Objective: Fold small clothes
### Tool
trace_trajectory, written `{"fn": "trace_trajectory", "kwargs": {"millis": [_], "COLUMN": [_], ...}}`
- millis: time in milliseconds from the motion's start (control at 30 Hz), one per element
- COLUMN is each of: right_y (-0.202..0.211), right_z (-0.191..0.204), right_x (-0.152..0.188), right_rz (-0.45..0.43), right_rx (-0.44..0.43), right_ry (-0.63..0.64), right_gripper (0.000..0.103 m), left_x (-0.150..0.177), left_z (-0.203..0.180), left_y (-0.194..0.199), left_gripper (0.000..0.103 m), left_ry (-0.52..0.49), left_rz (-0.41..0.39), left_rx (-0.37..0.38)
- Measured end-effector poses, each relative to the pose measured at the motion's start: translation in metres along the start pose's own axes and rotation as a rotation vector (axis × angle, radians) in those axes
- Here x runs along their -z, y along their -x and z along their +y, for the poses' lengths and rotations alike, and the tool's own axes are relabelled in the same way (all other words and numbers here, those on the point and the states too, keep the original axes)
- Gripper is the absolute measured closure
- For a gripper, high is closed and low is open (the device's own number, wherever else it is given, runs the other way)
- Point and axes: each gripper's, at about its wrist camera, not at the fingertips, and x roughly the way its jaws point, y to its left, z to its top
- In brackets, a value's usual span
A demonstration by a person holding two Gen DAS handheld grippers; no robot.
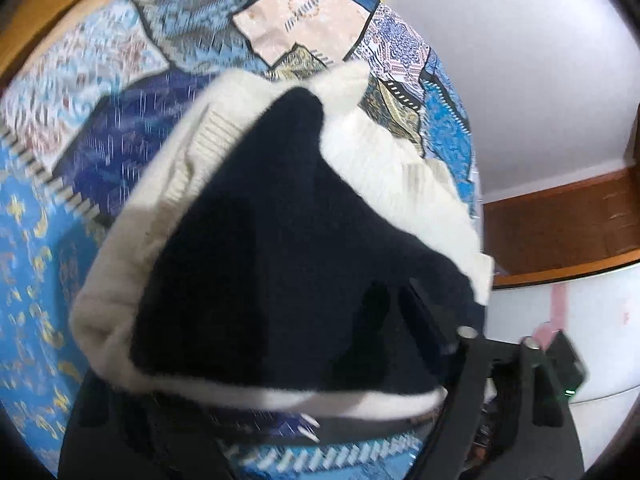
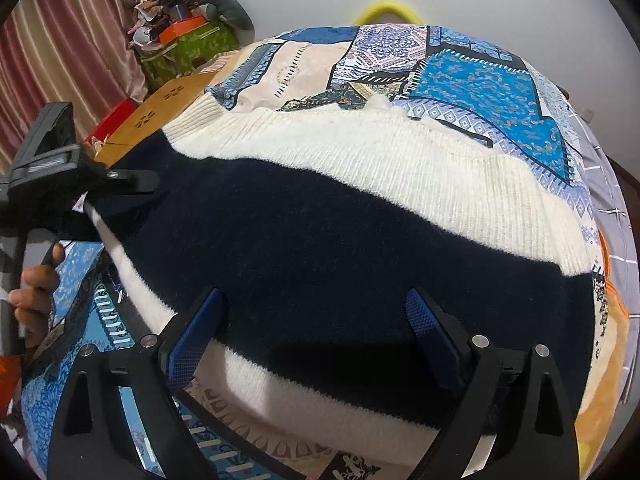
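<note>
A knit garment (image 2: 320, 240) with navy and cream bands lies spread across a blue patchwork bedcover (image 2: 480, 76). My right gripper (image 2: 316, 332) stands open just above the navy band near its front edge, with nothing between its blue pads (image 2: 430, 332). My left gripper (image 2: 128, 184) is at the garment's left end, one finger lying over the navy band. In the blurred left wrist view the garment (image 1: 280, 208) bunches between the wide-set jaws of the left gripper (image 1: 280, 316). It covers one finger, so only the right finger (image 1: 420, 320) shows there.
A person's hand (image 2: 36, 292) holds the left gripper's handle. A wooden board (image 2: 160, 108), a green bag piled with clutter (image 2: 188, 48) and a curtain (image 2: 60, 52) stand at the left. A yellow loop (image 2: 386, 6) shows behind the bed. Wooden furniture (image 1: 560, 224) is beside the bed.
</note>
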Motion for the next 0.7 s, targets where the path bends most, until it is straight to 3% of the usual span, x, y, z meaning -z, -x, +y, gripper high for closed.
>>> {"fn": "trace_trajectory", "kwargs": {"millis": [67, 267, 700], "right_y": [0.003, 0.015, 0.051], "right_z": [0.0, -0.005, -0.029], "right_x": [0.0, 0.005, 0.01], "right_rz": [0.001, 0.001, -0.043], "right_rx": [0.007, 0.045, 0.116], "right_ry": [-0.001, -0.001, -0.022], "right_gripper": [0.012, 0.012, 0.012], "left_x": [-0.002, -0.009, -0.039], "left_z": [-0.005, 0.0, 0.004], "left_y": [-0.003, 0.003, 0.083], "left_gripper": [0.05, 0.074, 0.08], "left_ry": [-0.048, -0.058, -0.097], "left_rz": [-0.026, -0.06, -0.251], "left_rx": [-0.072, -0.1, -0.291]}}
